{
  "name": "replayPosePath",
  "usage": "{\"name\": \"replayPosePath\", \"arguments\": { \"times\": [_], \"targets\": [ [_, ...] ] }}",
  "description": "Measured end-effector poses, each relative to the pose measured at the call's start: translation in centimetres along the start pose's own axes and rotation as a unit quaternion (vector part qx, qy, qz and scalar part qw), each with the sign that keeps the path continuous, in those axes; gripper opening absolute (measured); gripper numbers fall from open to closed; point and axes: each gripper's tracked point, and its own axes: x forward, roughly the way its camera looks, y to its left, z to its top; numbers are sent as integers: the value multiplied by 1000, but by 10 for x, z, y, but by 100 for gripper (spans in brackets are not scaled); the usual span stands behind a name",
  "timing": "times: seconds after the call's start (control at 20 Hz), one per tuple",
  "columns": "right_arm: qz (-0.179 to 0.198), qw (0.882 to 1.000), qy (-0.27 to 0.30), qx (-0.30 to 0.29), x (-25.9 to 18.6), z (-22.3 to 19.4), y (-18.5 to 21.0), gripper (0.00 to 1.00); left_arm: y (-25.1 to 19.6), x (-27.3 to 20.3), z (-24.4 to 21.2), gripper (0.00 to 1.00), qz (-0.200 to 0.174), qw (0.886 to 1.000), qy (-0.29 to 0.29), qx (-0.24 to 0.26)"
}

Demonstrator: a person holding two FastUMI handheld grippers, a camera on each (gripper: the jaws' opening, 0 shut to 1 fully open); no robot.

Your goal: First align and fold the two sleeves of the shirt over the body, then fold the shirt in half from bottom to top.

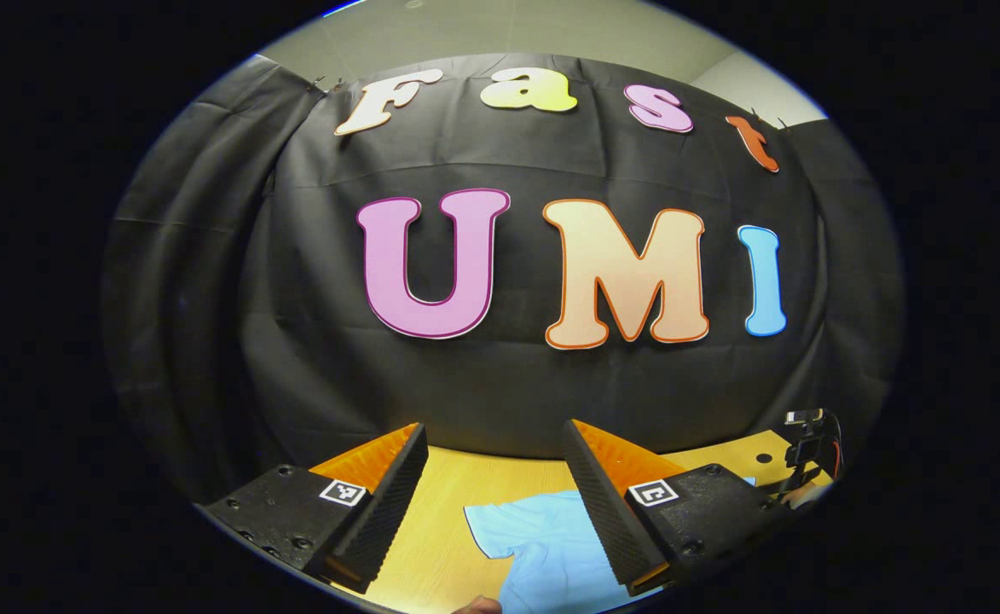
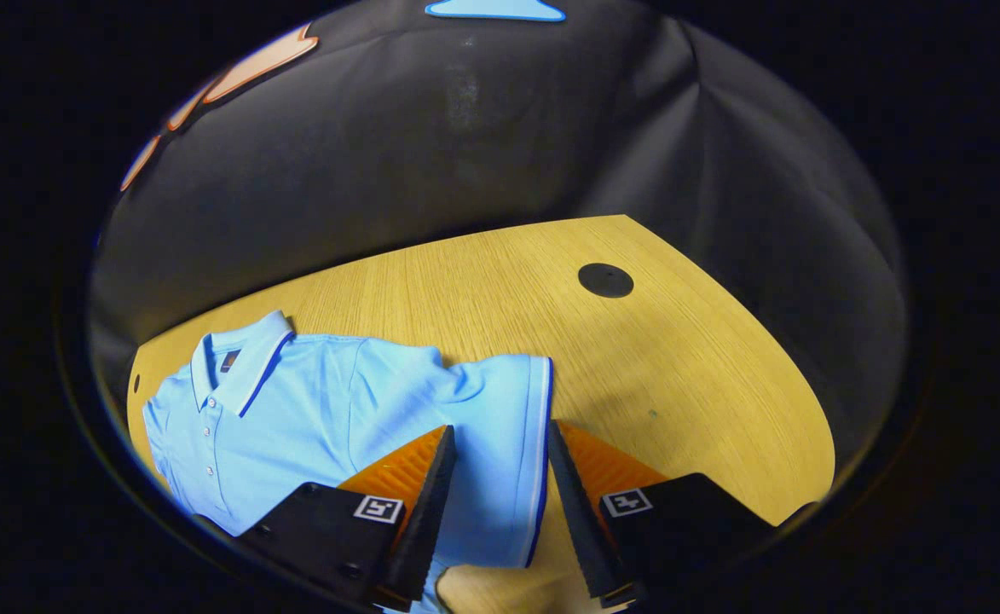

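Observation:
A light blue polo shirt (image 2: 312, 409) lies flat on the wooden table (image 2: 679, 367), its white-trimmed collar (image 2: 244, 358) at the left of the right gripper view. One short sleeve (image 2: 508, 477) stretches out toward me. My right gripper (image 2: 500, 428) hovers open over that sleeve, one finger above the cloth and the other by the cuff's striped edge. In the left gripper view, my left gripper (image 1: 494, 426) is open, held high and facing the wall. Below it lies the shirt's other sleeve (image 1: 534, 537), with nothing between the fingers.
A black round disc (image 2: 606, 280) sits in the tabletop toward the far right corner, with bare wood around it. The black cloth wall closes in the table's back and right side. Part of the other gripper (image 1: 809, 448) shows at the table's far right.

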Motion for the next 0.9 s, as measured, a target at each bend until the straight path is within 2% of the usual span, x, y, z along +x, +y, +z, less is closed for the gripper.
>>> {"name": "replayPosePath", "arguments": {
  "times": [0.1,0.2,0.25,0.3,0.35,0.4,0.45,0.55,0.75,0.9],
  "targets": [
    [8,1000,-6,-5,-4,0,9,41,5,-1,0,95,6,1000,2,3],
    [-6,1000,-14,-14,-5,0,13,5,8,-1,-1,94,10,1000,2,5],
    [1,1000,-11,-13,-7,-1,19,0,11,-2,0,94,12,1000,2,6],
    [7,1000,-10,-13,-11,0,22,2,12,-3,0,95,13,1000,1,8],
    [10,1000,-15,-15,-15,3,24,0,13,-4,1,95,14,1000,-1,8],
    [15,1000,-20,-13,-18,6,30,3,14,-4,2,94,15,1000,-3,8],
    [20,999,-25,-8,-22,10,36,0,15,-4,2,95,17,1000,-4,7],
    [35,999,-37,2,-30,19,48,2,18,-4,0,95,19,1000,-1,1],
    [76,996,-55,12,-53,31,80,0,17,-4,-6,96,18,1000,7,-10],
    [118,991,-61,31,-70,34,115,2,18,-3,-10,96,16,1000,10,-16]
  ]
}}
